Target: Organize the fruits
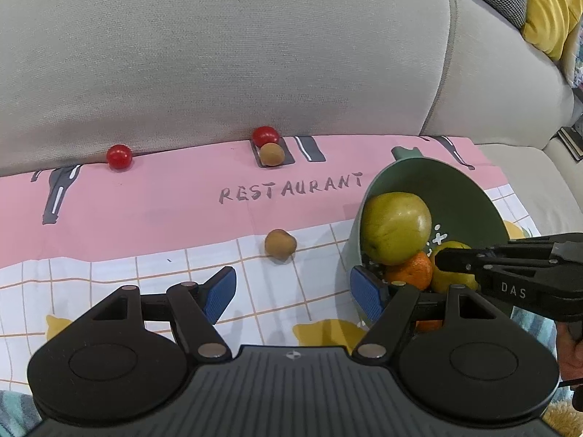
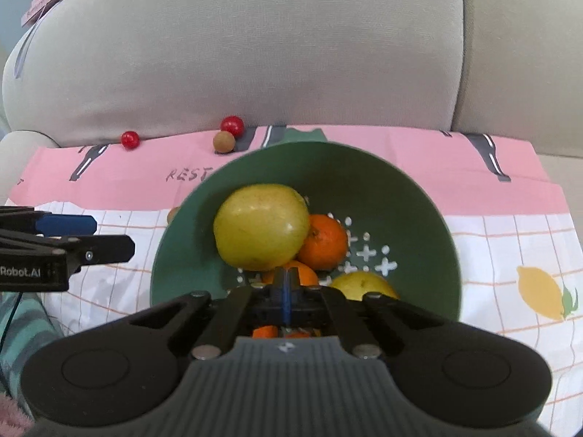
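Note:
A green bowl [image 2: 400, 196] is tilted toward me and holds a yellow-green apple [image 2: 260, 227], two oranges [image 2: 324, 242] and a yellow fruit [image 2: 364, 284]. The bowl also shows in the left wrist view [image 1: 455, 189]. My right gripper [image 2: 286, 291] is shut at the bowl's near rim, seemingly on the rim. My left gripper [image 1: 293, 293] is open and empty, just left of the bowl. A brown longan [image 1: 280, 244] lies ahead of it. Two red cherry tomatoes [image 1: 119, 156] [image 1: 265, 136] and another longan [image 1: 271, 154] lie at the cloth's far edge.
The fruits lie on a pink and white checked cloth [image 1: 145, 200] spread over a grey sofa seat. The sofa backrest [image 1: 218, 54] rises right behind the far fruits. A yellow cloth [image 1: 550, 7] lies at the top right.

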`<state>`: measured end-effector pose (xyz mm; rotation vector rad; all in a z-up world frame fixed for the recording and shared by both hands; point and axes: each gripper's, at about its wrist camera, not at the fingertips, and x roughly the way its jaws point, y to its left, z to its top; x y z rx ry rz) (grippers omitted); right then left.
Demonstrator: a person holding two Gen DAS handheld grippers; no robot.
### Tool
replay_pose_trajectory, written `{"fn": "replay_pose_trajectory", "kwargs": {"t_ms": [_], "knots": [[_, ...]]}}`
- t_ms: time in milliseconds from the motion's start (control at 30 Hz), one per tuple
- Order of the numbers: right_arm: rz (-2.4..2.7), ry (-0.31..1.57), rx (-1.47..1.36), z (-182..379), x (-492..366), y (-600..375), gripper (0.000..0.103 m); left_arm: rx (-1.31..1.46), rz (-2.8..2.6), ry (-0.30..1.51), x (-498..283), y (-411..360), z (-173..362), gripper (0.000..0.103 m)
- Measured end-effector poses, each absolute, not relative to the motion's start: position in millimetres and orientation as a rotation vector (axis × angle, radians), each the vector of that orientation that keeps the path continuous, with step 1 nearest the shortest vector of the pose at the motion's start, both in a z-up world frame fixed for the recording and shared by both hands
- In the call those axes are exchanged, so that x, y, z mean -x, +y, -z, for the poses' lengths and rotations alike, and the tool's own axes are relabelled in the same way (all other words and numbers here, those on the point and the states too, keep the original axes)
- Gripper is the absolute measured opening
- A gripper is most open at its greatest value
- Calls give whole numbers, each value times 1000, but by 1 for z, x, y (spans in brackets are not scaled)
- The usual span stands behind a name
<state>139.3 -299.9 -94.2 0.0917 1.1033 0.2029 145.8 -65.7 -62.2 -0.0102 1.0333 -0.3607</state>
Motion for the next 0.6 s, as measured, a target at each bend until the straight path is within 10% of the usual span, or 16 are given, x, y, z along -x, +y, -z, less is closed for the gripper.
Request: {"fn": "replay_pose_trajectory", "kwargs": {"t_ms": [100,167,600], "knots": [[-224,1121,-86,100,-139,-294,12,-2,376,1031,-144,-70,62,84],[-222,1116,-34,104,-141,-285,41,-8,377,1031,-143,-70,62,84],[-279,1169,244,125,-155,-260,39,0,361,1021,-144,-63,56,84]]}}
